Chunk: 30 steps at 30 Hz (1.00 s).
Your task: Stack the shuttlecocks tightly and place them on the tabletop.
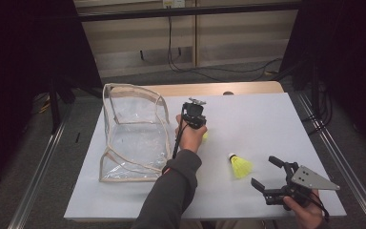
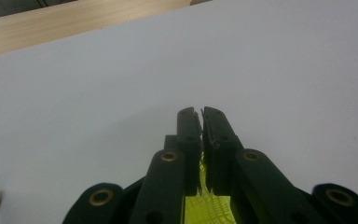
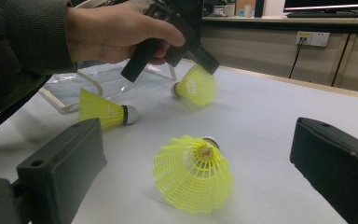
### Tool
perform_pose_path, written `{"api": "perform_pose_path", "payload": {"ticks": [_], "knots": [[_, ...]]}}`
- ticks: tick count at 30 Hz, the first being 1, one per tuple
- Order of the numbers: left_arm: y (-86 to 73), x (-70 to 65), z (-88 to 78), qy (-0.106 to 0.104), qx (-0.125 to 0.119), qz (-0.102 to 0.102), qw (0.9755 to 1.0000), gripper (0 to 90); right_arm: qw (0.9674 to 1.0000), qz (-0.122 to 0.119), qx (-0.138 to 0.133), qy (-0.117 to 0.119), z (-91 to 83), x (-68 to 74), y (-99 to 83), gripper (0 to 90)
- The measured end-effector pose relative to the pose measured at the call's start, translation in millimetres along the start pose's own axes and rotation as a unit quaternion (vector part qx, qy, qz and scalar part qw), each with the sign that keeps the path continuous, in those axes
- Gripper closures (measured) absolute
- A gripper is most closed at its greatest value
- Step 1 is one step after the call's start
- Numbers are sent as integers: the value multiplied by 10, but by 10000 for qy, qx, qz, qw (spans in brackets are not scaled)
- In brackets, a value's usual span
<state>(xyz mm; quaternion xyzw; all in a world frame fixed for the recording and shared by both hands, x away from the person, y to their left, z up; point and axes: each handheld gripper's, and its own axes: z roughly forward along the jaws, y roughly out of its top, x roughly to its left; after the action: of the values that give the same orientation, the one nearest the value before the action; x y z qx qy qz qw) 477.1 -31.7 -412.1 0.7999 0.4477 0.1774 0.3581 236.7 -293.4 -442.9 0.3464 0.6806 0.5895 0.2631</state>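
Between my left tongs (image 2: 201, 114) sits the skirt of a yellow mesh plastic shuttlecock (image 3: 196, 85), pinched just above the white bench (image 1: 267, 124). My right tongs (image 1: 266, 172) gape wide near a second yellow shuttlecock (image 1: 239, 165). I judge this the pick-up; next comes carrying it into the clear plastic zip pouch (image 1: 132, 131).
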Motion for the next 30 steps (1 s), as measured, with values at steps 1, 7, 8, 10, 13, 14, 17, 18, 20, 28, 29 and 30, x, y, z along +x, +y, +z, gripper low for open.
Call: {"api": "perform_pose_path", "payload": {"ticks": [1, 7, 8, 10, 13, 14, 17, 18, 20, 28, 29, 30], "knots": [[0, -3, 2, 19, 5, -8, 10000, 850, 10000, -1, 0, -3, 0, -1, 0, 23], [-16, 14, 23, 78, 57, -18, 10000, 849, 10000, 14, 11, -3, -2, 1, 0, 24], [-18, 17, 23, 73, 65, -49, 9999, 849, 10000, -1, 1, -5, -1, -1, 0, 23], [-18, 17, 23, 87, 68, -60, 9999, 849, 10000, 17, 8, -2, -4, 1, 1, 24], [-14, 19, 19, 77, 58, -59, 9999, 839, 10000, 3, -2, -1, -1, -2, 1, 24], [-13, 17, 19, 79, 45, -71, 9999, 833, 10000, 3, -6, 3, 0, -3, 0, 23], [-11, 15, 16, 101, 33, -61, 9999, 816, 10000, 24, 7, 4, -3, 3, 2, 23], [-11, 16, 15, 114, 23, -49, 9999, 812, 10000, 27, 9, 3, -3, 3, 2, 24], [-11, 16, 14, 125, 13, -64, 9999, 802, 10000, 3, -6, 8, 1, -2, 0, 23], [-10, 15, 2, 151, 9, -27, 9999, 789, 10000, 25, 9, 2, -4, 3, 2, 23], [-10, 15, 1, 140, -5, -31, 9999, 788, 10000, 25, 9, 1, -4, 3, 2, 23], [-8, 14, -3, 146, -6, -19, 9999, 784, 10000, 23, 8, 1, -4, 4, 2, 23]]}}
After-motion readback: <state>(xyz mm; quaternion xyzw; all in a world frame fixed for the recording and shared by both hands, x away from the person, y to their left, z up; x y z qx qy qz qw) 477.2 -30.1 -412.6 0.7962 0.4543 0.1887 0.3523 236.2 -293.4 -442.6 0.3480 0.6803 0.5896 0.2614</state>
